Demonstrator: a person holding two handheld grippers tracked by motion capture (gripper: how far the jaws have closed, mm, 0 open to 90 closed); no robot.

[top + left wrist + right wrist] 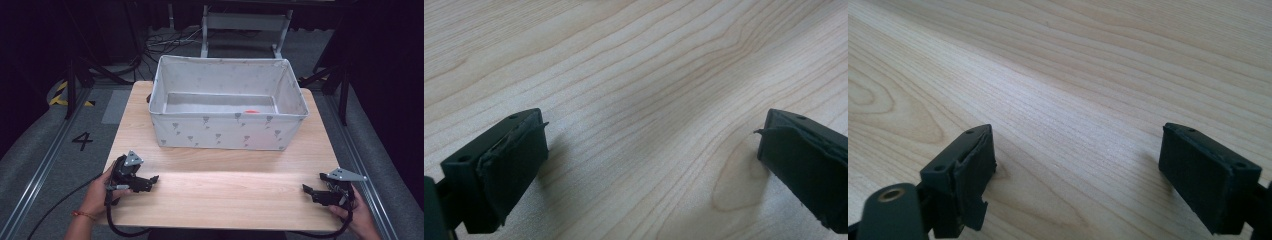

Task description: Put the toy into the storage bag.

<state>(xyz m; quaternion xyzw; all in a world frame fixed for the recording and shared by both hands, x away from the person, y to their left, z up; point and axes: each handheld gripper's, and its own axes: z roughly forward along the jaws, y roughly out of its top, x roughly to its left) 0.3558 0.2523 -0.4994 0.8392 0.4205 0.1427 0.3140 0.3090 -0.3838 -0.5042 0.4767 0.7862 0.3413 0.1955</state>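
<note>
Black left gripper (151, 180) and right gripper (307, 189) wide open, empty, over wooden table (225, 200).

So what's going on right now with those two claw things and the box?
Left gripper open, nothing between jaws. Right gripper open too, low over the table. Fabric box untouched, small orange thing inside. Nothing in the way.

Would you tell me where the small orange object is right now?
In the high view, the orange object lies inside the fabric bin, on its floor towards the right.
</note>
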